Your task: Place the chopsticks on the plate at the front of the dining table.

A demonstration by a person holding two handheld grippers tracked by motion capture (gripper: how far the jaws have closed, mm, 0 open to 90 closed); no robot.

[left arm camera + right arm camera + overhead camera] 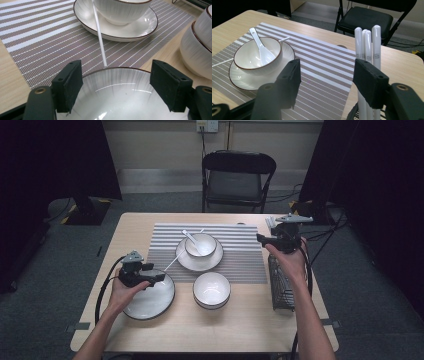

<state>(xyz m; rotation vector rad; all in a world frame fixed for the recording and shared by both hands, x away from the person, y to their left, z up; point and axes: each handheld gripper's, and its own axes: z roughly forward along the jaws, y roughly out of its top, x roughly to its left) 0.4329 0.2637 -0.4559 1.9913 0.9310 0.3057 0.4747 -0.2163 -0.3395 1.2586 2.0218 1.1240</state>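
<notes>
Setting part done: bowl (201, 245) with spoon (191, 240) on saucer; left gripper (159, 276) released over plate (149, 301), right gripper (260, 239) released (chopsticks (367, 45) at 3 o'clock, ungrasped).

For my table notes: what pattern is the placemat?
Grey and white stripes on the placemat, clearest in right gripper view.

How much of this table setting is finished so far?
Partly done, it seems. On the striped mat a bowl with a spoon sits on a saucer, one chopstick beside it. In hand: the left gripper hovers open over a plate; the right gripper, open, is near white chopsticks standing in a wire holder. The stacked bowls and plate still lie off the mat.
</notes>
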